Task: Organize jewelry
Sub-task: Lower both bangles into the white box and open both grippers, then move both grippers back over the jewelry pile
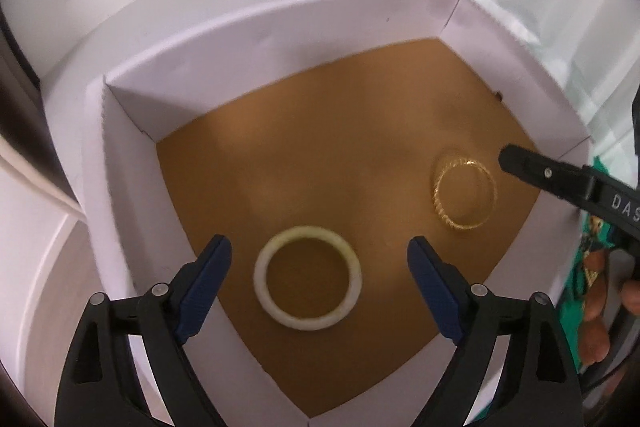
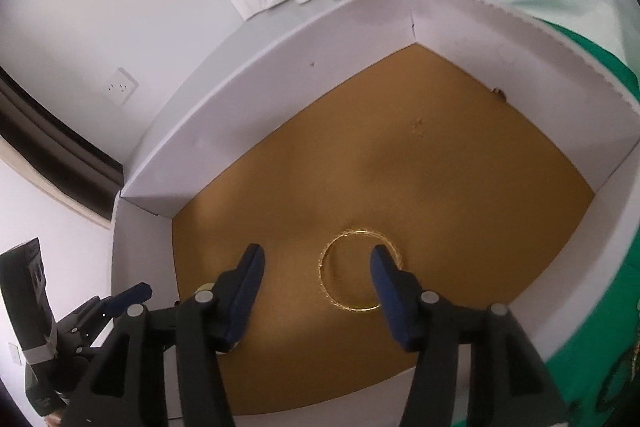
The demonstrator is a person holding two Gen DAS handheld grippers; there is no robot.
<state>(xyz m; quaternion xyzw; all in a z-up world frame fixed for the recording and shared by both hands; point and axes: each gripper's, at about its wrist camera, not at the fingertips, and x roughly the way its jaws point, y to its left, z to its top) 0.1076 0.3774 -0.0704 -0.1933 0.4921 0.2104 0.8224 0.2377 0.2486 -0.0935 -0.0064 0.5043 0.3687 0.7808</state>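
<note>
Jewelry lies in a white-walled box (image 1: 280, 39) with a brown floor: two bangles, both flat with their openings facing up, so neither has a long axis to speak of. In the left wrist view the white bangle (image 1: 307, 284) sits at about 6 o'clock on the floor, and the gold bangle (image 1: 464, 191), with a twisted textured edge, lies at about 3 o'clock, well apart from it. The left gripper (image 1: 320, 273) hovers with its jaws wide, one on each side of the white bangle without touching it. The right gripper (image 2: 316, 267) has its jaws partly apart and holds nothing; its right finger overlaps the gold bangle in that view. On its arm the letters "DAS" can be read, cut off by the frame edge.
</note>
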